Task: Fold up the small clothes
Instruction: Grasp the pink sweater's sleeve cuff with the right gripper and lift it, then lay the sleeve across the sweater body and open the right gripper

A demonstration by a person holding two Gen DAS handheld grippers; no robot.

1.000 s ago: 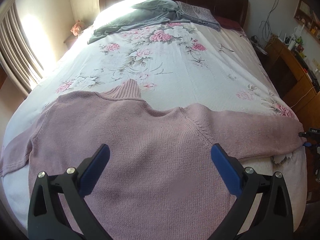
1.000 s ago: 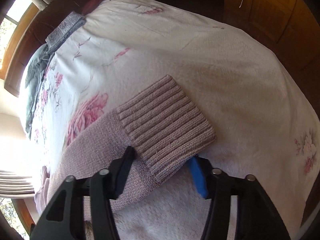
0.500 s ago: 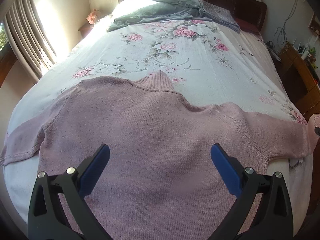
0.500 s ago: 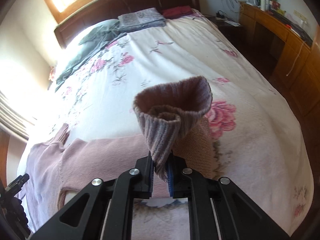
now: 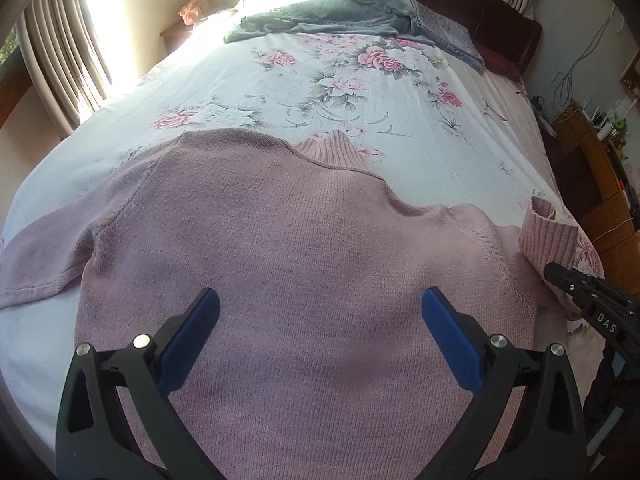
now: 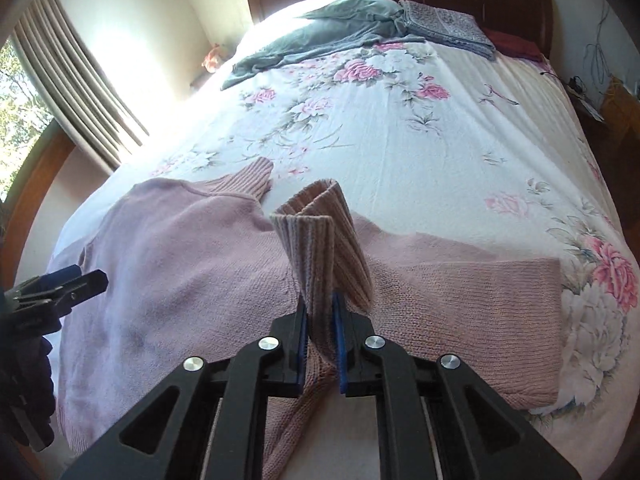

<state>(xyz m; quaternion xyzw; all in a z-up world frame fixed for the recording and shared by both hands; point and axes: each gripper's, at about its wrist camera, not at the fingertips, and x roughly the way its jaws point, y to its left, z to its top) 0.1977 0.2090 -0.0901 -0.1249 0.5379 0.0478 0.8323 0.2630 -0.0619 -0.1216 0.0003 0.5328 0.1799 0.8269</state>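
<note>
Sweater: a pink knit sweater (image 5: 304, 264) lies flat on the bed (image 5: 400, 120), collar toward the headboard, body smoothed so the sleeves can likely be turned in over it.
Right sleeve: its ribbed cuff (image 6: 320, 256) is lifted off the bed and stands up over the sleeve's own length, which doubles back near the bed's right edge; this looks like a sleeve fold toward the body.
Left sleeve: the left sleeve (image 5: 36, 260) lies stretched out flat, not yet folded.
Right gripper: the right gripper (image 6: 320, 320) has its jaws pressed together on the cuff, knit pinched between the blue pads (image 6: 340, 344).
Left gripper: the left gripper (image 5: 316, 312) hovers over the lower body of the sweater, jaws wide apart, holding nothing.
Surroundings: a grey garment (image 5: 332, 14) lies by the headboard; curtains (image 5: 60, 48) hang at the left.
</note>
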